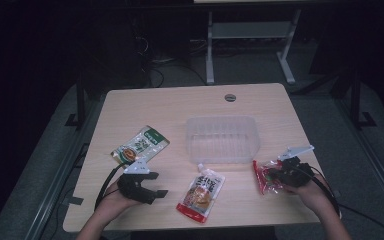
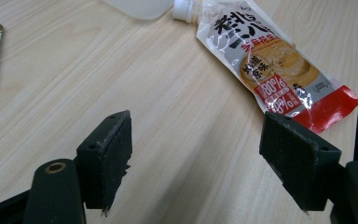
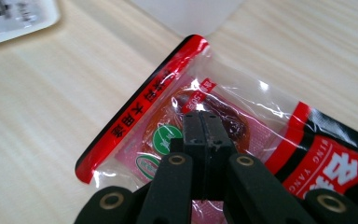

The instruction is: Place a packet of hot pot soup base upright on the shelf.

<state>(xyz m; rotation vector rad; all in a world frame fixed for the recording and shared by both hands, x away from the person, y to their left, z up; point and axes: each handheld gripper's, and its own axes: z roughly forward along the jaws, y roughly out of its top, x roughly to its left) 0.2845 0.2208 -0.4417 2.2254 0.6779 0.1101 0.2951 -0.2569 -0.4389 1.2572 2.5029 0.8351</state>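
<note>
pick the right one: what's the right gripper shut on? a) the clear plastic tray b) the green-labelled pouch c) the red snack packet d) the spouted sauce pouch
c, in the right gripper view the right gripper has its jaws pressed together on the red snack packet, and the high view shows that packet at the right gripper, apart from the clear plastic tray.

"80%" on spout pouch [image 2: 270,60], "YANG" perhaps on red packet [image 3: 261,140]
</note>
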